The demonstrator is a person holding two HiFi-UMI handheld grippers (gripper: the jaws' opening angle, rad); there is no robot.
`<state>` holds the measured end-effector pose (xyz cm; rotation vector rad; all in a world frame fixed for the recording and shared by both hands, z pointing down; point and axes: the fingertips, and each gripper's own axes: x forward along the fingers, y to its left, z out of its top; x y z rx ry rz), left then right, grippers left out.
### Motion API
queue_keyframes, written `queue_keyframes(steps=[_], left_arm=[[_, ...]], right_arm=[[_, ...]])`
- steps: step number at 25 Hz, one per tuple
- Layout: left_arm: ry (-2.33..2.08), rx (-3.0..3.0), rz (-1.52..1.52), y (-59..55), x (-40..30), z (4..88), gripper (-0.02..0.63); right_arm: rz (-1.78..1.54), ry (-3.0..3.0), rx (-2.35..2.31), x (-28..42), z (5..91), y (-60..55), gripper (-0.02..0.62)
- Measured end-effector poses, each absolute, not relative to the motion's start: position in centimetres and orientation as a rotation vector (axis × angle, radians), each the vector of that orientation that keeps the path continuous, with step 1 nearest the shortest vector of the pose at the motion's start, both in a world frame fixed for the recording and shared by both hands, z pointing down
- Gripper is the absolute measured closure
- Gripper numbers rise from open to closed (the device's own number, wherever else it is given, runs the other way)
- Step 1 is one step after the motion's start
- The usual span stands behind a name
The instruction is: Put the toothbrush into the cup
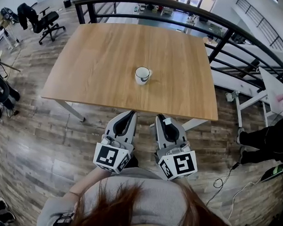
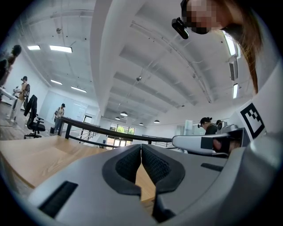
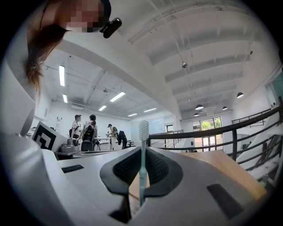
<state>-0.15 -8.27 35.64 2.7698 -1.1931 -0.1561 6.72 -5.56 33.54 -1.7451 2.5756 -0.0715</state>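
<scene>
Hair (image 1: 140, 210) of the person fills the bottom of the head view. Just beyond it, the left hand-held gripper (image 1: 130, 113) and right hand-held gripper (image 1: 161, 118) are held side by side over the wooden floor (image 1: 44, 142), short of the desk's (image 1: 102, 50) near edge. Left jaws are together at the tips with nothing between them. Right jaws are clamped on the toothbrush (image 3: 142, 154), which stands upright, bristles uppermost. One white cup (image 1: 142, 75) stands upright near the desk's middle, well apart from both grippers.
</scene>
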Motion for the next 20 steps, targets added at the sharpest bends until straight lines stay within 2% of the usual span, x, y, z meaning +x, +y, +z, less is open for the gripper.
queue_keyframes(steps=[12,20], left_arm=[[-1.127,2.814,-0.139,-17.9,0.3,35.9,0.598],[-1.108,2.797,-0.134,-20.4,1.3,36.4,0.598]], right_arm=[[-0.085,2.509,-1.771,6.8,33.8,-14.8,0.566],[-0.142,2.538,-1.764,7.0,35.1,-17.8,0.566]])
